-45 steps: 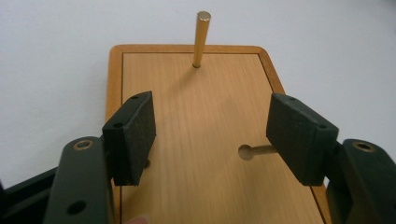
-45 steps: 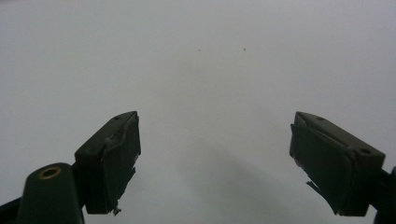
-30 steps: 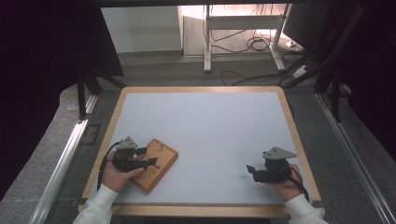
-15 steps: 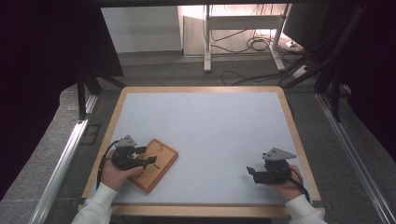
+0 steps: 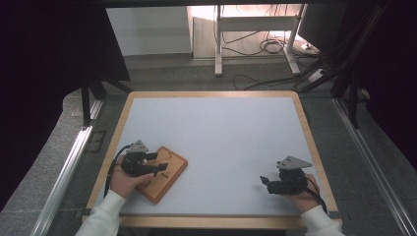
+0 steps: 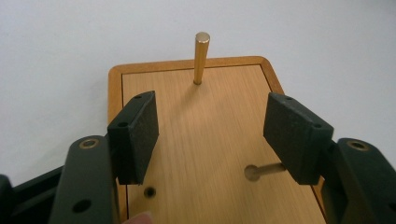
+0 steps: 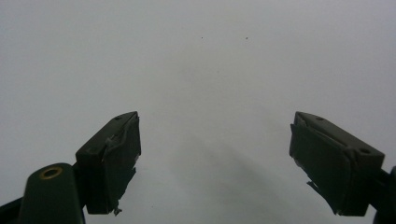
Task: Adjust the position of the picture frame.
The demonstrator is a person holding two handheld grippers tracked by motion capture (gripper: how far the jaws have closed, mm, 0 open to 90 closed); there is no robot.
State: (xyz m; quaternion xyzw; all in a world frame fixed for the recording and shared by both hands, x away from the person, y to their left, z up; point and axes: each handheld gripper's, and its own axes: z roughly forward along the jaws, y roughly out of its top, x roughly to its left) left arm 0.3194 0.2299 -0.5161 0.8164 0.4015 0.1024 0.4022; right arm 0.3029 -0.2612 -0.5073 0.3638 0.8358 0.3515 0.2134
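A small wooden board (image 5: pixel 169 178) lies near the table's front left corner. In the left gripper view a brass peg (image 6: pixel 201 56) stands upright near the far edge of the board (image 6: pixel 210 140). A second peg (image 6: pixel 254 171) shows beside the right-hand pad, partly hidden by it. My left gripper (image 5: pixel 158 163) hovers over the board, and its jaws (image 6: pixel 212 121) have just been closing a little. They stand wide apart, with nothing gripped between them. My right gripper (image 5: pixel 266 184) rests at the front right, open over bare white table (image 7: pixel 215 126).
The white tabletop (image 5: pixel 221 132) has a wooden rim (image 5: pixel 125 118). A small dark hole (image 6: pixel 149 191) sits in the board near the left pad. Beyond the table are metal rails, desk legs and cables on the floor.
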